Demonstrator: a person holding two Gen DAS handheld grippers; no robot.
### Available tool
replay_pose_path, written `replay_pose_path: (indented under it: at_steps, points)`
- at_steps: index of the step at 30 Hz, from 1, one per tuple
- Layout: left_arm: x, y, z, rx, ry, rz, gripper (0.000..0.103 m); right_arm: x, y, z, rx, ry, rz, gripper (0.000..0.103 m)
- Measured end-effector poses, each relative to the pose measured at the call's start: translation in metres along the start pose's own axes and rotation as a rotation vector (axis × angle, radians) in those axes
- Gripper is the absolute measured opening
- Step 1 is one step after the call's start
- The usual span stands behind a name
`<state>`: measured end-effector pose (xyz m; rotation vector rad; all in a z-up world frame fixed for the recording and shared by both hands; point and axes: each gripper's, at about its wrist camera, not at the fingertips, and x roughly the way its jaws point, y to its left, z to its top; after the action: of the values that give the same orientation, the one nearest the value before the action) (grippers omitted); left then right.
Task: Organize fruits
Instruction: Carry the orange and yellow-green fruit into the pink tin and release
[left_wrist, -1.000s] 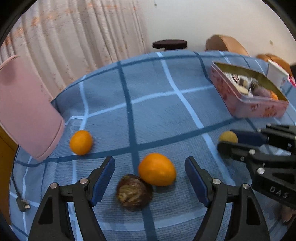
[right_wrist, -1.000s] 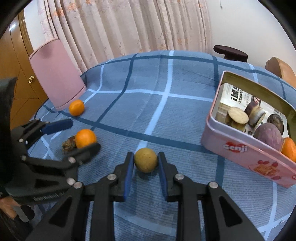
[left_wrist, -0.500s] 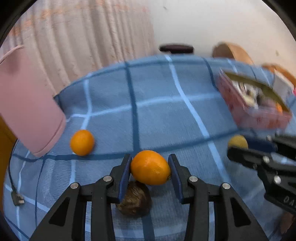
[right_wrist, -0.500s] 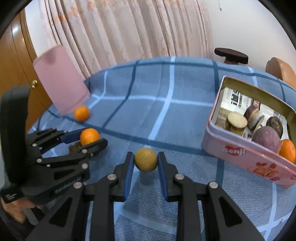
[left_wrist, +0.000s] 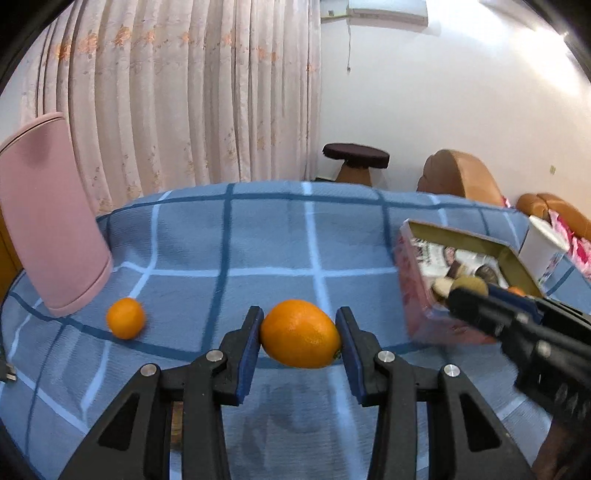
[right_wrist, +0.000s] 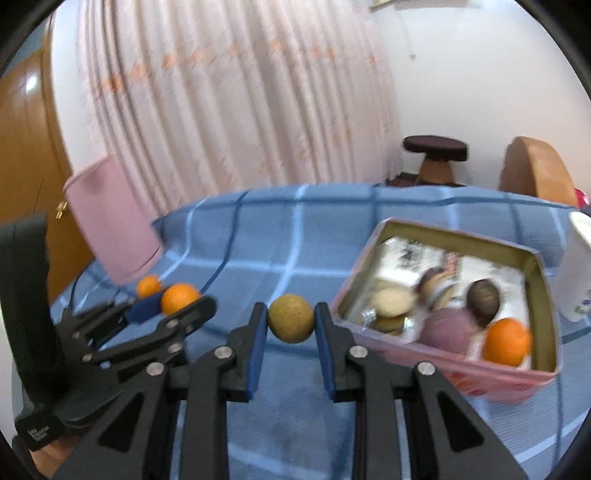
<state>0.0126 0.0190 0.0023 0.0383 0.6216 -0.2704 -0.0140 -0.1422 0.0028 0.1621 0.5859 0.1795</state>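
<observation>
My left gripper (left_wrist: 300, 339) is shut on a large orange (left_wrist: 300, 339) and holds it above the blue checked cloth. It also shows in the right wrist view (right_wrist: 180, 297). My right gripper (right_wrist: 291, 324) is shut on a small yellow-brown round fruit (right_wrist: 291, 323), lifted beside the left wall of the pink tin box (right_wrist: 509, 376). The tin (left_wrist: 424, 295) holds an orange (right_wrist: 506, 341), a purple fruit (right_wrist: 448, 328), a dark fruit and several biscuits. A small orange (left_wrist: 125, 323) lies on the cloth at left.
A pink chair back (left_wrist: 48, 236) stands at the table's left edge. A white cup (right_wrist: 576, 269) stands right of the tin. A dark stool (left_wrist: 356, 158) and brown chairs are behind the table, before a curtain.
My left gripper closed on the large orange and lifted it off the cloth, leaving the dark brown fruit below. My right gripper rose with the yellow-brown fruit and moved toward the tin.
</observation>
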Motion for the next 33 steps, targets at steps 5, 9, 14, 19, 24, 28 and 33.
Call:
replay_pose_path:
  at_steps: [5,9,14,19,24,28,33]
  points:
    - [0.004,-0.037,0.008,0.037,-0.014,-0.031,0.043,-0.012,-0.042,0.01,0.052,-0.052,-0.105,0.029]
    - [0.011,-0.062,0.013,0.059,-0.015,-0.055,0.043,-0.016,-0.07,0.016,0.1,-0.065,-0.15,0.029]
    - [0.018,-0.085,0.022,0.07,-0.019,-0.075,0.043,-0.018,-0.097,0.021,0.14,-0.067,-0.202,0.029]
    - [0.026,-0.105,0.031,0.085,-0.017,-0.098,0.043,-0.013,-0.117,0.022,0.156,-0.049,-0.247,0.029]
    - [0.042,-0.124,0.04,0.101,-0.001,-0.103,0.043,-0.01,-0.131,0.023,0.187,-0.041,-0.261,0.029]
    - [0.054,-0.137,0.04,0.119,0.022,-0.083,0.043,-0.004,-0.137,0.024,0.197,-0.026,-0.27,0.029]
    - [0.068,-0.146,0.04,0.129,0.048,-0.071,0.043,0.002,-0.14,0.022,0.212,-0.002,-0.25,0.029]
